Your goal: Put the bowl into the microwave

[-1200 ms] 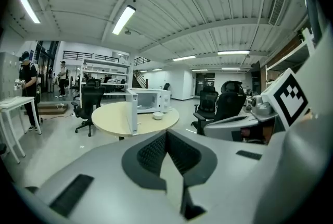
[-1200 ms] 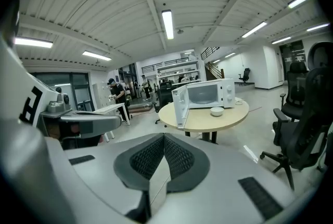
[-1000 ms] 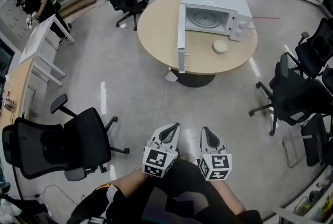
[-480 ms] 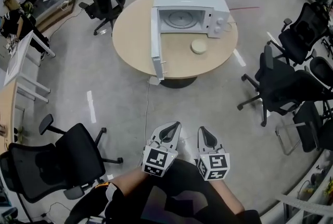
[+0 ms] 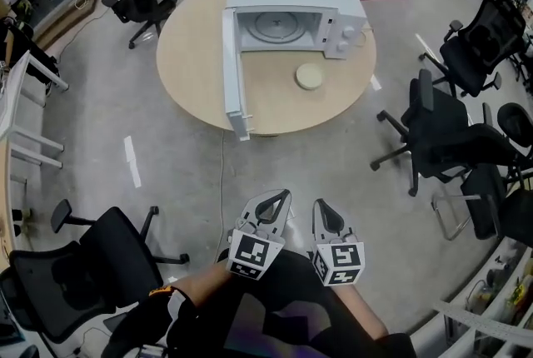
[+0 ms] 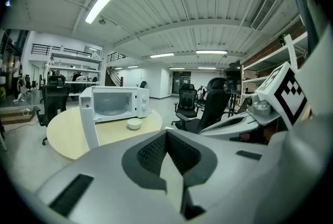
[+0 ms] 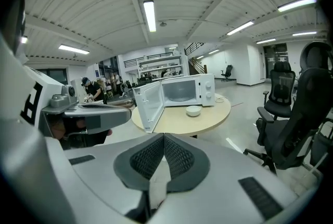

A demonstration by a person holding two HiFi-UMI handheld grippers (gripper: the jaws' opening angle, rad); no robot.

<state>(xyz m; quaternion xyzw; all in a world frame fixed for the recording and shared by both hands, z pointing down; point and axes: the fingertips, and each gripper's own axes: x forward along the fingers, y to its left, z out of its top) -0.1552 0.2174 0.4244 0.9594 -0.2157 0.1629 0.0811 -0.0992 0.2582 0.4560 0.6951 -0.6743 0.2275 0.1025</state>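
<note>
L gripper and R gripper are held low, side by side and just apart, close to the person's body, marker cubes facing the head cam, tips pointing fwd toward the table. L jaws are together, pads meeting along the centre line in the left gripper view. R jaws are the same, closed pad to pad in the right gripper view. Neither pair touches any task item. Bowl, small and off-white, sits upright on the table well ahead of both jaws. It reads a bit left of the L jaws' line and a bit right of the R jaws' line, so roughly fwd between the two. Microwave, white, stands on the table beyond the bowl, farther from the jaws, with the cavity open toward the grippers and the glass plate visible inside. Its door is swung fully out on the left side, edge pointing back toward the jaws, left of the bowl and apart from it. The bowl is just in front of the microwave's control-panel end, outside the cavity, not touching it. Bare floor lies between the jaws and the table. Black office chairs stand right of the jaws' line, with more at far left and behind the table. In each gripper view the other gripper shows at the inner edge, level with it.
</note>
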